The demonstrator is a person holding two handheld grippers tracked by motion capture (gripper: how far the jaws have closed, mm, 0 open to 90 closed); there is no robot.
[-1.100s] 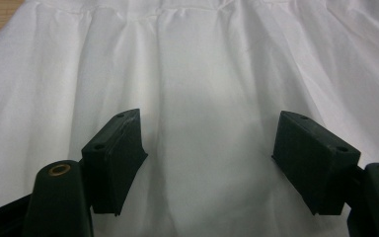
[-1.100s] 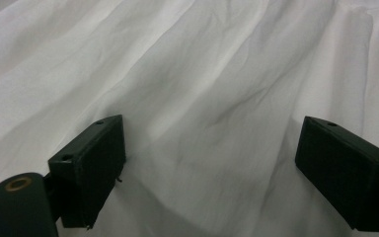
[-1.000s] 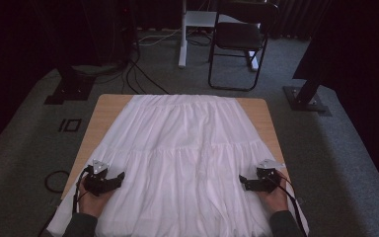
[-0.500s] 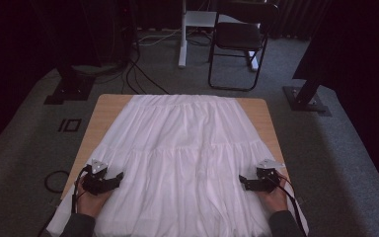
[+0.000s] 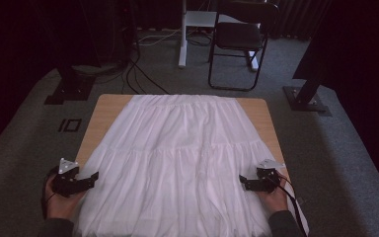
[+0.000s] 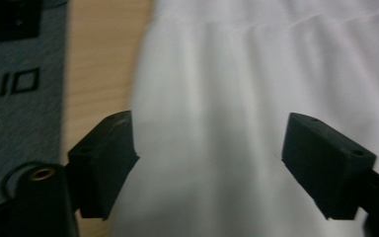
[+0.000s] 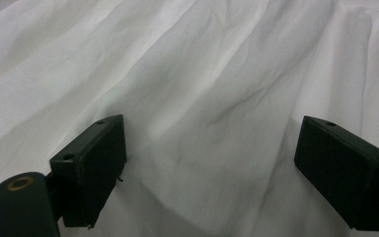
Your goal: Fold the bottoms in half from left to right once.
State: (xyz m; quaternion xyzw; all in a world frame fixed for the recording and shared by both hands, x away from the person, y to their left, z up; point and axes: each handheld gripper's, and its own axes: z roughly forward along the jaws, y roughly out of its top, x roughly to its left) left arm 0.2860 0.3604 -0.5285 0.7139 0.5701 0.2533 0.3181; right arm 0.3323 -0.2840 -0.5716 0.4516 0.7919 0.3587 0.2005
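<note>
Both sets of fingers are wide apart over the white skirt (image 5: 187, 163) spread flat on the table (image 5: 106, 111), left gripper (image 5: 91, 178) at 7 o'clock having just been opening with cloth below but unpinched, right gripper (image 5: 244, 181) at 5, so a shallow grab could pinch just the top layer and bunch it.

A: The left gripper (image 6: 207, 168) shows two black blocky jaws standing wide apart, just opened further, with nothing pinched between them.

B: Below them?

A: White pleated cloth (image 6: 256, 74), its edge lying on the pale wooden tabletop (image 6: 98, 59). Grey carpet floor (image 6: 24, 118) beyond, blurred, perhaps marked.
</note>
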